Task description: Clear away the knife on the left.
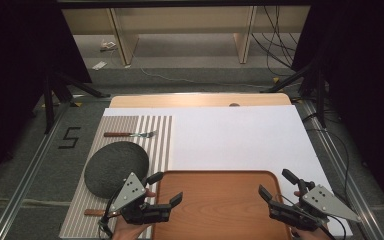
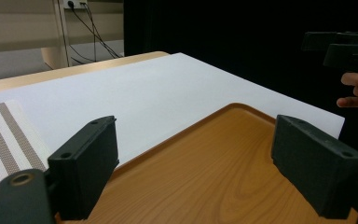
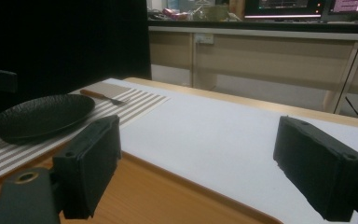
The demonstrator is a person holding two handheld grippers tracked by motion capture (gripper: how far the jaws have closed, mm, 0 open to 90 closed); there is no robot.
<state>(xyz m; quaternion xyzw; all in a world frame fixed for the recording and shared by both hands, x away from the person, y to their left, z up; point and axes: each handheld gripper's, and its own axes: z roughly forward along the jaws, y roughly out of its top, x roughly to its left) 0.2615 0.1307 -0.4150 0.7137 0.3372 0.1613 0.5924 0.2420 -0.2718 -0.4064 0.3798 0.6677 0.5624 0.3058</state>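
Both tongs, left (image 1: 167, 187) and right (image 1: 275, 185), gape empty over the wooden tray (image 1: 220, 205) on a white-topped table (image 1: 240, 135) amid dark curtains.

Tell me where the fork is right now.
In the high view, the fork lies at the far end of the striped placemat on the table's left side, just beyond the black plate.

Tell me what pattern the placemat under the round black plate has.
The placemat has beige and white stripes, clearest in the high view.

Wooden table (image 1: 200, 100), white sheet (image 1: 240, 137) over it, striped placemat (image 1: 152, 137) and wooden tray (image 1: 220, 205) apparently lying on top
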